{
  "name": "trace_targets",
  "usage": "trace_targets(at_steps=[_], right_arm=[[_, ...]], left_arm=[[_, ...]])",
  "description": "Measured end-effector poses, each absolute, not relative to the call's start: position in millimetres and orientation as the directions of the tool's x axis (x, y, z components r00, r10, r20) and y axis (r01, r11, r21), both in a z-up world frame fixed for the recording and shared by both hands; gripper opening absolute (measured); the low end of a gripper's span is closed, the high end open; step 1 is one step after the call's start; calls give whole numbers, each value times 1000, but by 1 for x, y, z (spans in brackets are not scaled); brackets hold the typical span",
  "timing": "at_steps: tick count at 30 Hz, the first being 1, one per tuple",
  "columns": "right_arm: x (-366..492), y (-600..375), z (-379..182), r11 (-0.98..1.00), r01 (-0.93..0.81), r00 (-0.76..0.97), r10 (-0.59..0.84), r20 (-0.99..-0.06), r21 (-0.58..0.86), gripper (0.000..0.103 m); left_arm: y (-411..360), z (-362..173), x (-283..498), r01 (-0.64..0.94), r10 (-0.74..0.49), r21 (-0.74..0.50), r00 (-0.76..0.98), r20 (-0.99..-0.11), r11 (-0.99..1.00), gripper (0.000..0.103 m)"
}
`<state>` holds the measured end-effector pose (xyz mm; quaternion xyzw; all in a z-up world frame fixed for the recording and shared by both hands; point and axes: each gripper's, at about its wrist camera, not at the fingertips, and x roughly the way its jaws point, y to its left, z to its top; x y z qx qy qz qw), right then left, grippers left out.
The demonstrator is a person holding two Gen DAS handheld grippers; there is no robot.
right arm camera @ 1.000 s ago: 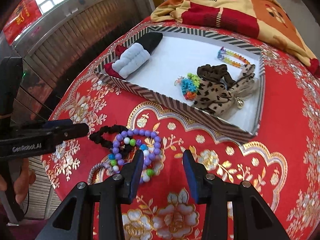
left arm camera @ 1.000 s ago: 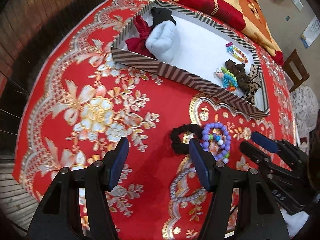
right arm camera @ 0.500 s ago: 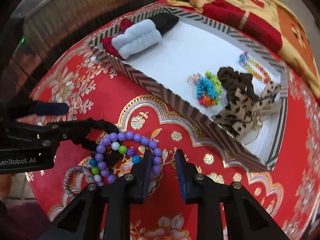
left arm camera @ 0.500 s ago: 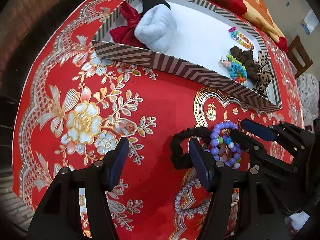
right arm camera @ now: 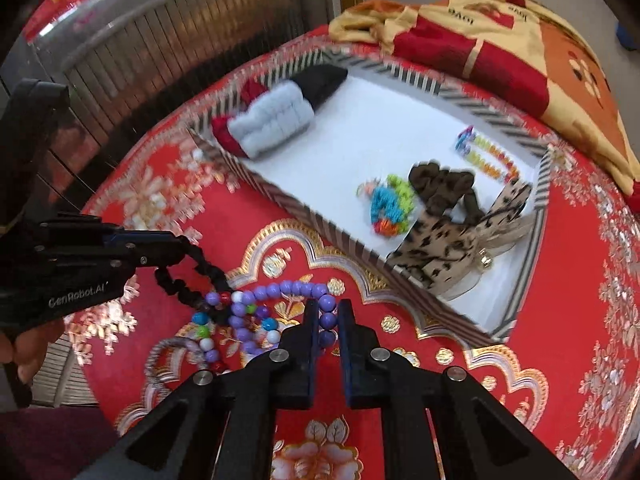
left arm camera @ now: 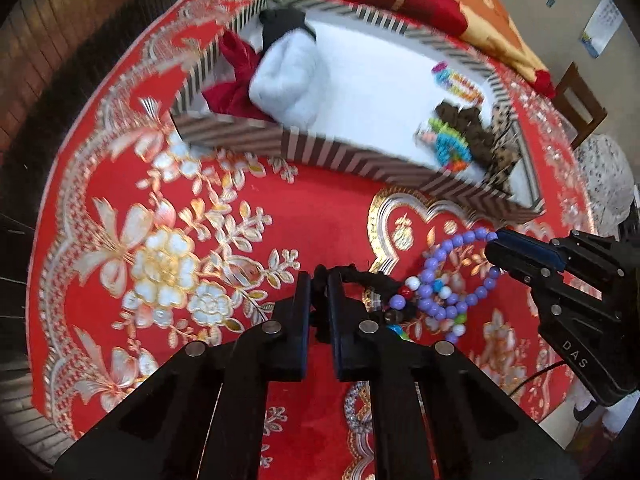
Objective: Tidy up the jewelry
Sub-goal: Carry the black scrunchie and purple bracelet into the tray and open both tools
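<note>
This is looking like a room in a home. A table is wearing a red cloth (right arm camera: 560,280) embroidered with gold and white flowers, and a striped box (right arm camera: 400,264) is sitting on it with hair ties and beads lying inside. At the far side a red and yellow blanket (right arm camera: 500,32) is lying crumpled. A wooden chair (left arm camera: 580,100) is standing at the far right on a plain floor, and wooden slats (right arm camera: 180,40) are running along the far left.

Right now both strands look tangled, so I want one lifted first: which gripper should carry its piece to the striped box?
Right gripper: shut on the purple bead bracelet, nearer the striped box.
</note>
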<state>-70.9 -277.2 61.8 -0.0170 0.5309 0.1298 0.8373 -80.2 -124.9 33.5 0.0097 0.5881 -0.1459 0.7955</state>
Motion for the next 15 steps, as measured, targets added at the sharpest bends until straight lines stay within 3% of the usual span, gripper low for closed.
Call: trace_targets(at_steps=[15], right_arm=[[-68,-285,129,973,-219,537,178,-825,67,9]], left_arm=[[-123,110,-65,287,-266,-156,399,-878,945,7]])
